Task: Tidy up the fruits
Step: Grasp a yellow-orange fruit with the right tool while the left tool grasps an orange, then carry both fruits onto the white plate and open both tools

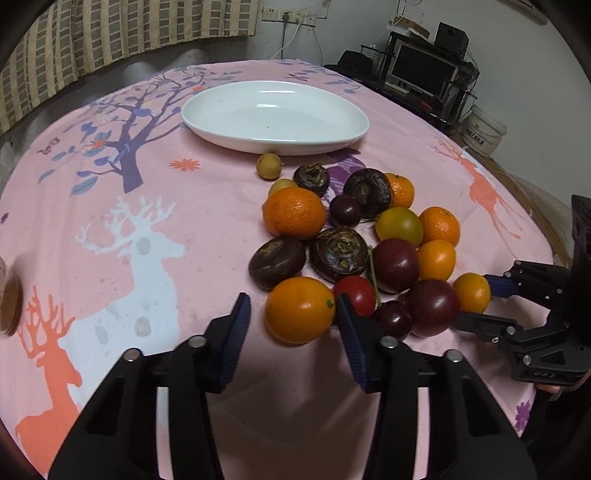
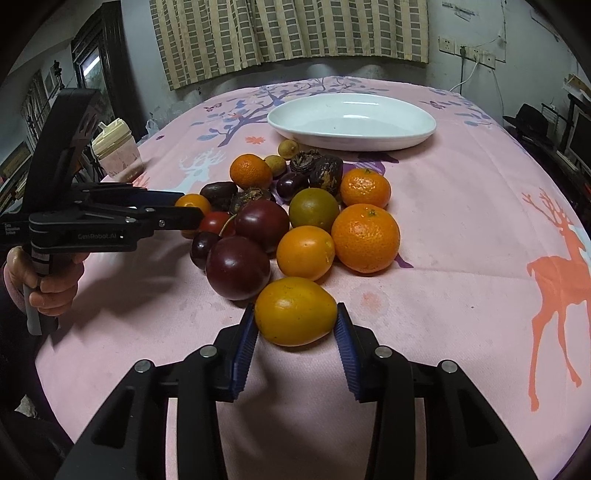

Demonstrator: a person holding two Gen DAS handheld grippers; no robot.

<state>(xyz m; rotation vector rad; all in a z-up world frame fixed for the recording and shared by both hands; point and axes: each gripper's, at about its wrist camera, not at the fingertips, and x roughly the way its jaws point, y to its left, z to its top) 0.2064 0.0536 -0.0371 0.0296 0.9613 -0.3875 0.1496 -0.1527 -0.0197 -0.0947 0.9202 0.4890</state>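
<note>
The fruit pile [image 2: 291,214] sits mid-counter on the pink deer-print tablecloth [image 2: 461,229], just in front of the white oval dish [image 2: 351,122], which has nothing in it and lies with its long axis running left-right across both views.

Closest fruit to the right tongs [image 2: 295,319] is a yellow-orange kumquat [image 2: 295,310], kinda egg-shaped, long axis lying sideways across the gap between the two blue pads. The pads sit right at its two ends, looks like touching, so I'd say the right tongs are pinching it, still down at cloth level at the near edge of the pile.

The left tongs [image 1: 293,314] are spread, straddling a different orange kumquat [image 1: 300,309]. Its right side is up against the right pad [image 1: 351,332], but there's a clear gap to the left pad. Its little green stem dot points toward the right.

Behind those, packed touching each other: dark red plums [image 2: 238,267], a red cherry tomato [image 1: 354,293], a dark cherry [image 1: 393,319], mandarins [image 2: 365,238], one greenish citrus [image 2: 314,208], brown water chestnuts [image 1: 340,254] and two small tan longans [image 2: 289,147] nearest the dish.

Out past the cloth's left edge in the right view is a lidded cup [image 2: 116,147], checked curtains [image 2: 288,33] behind.
</note>
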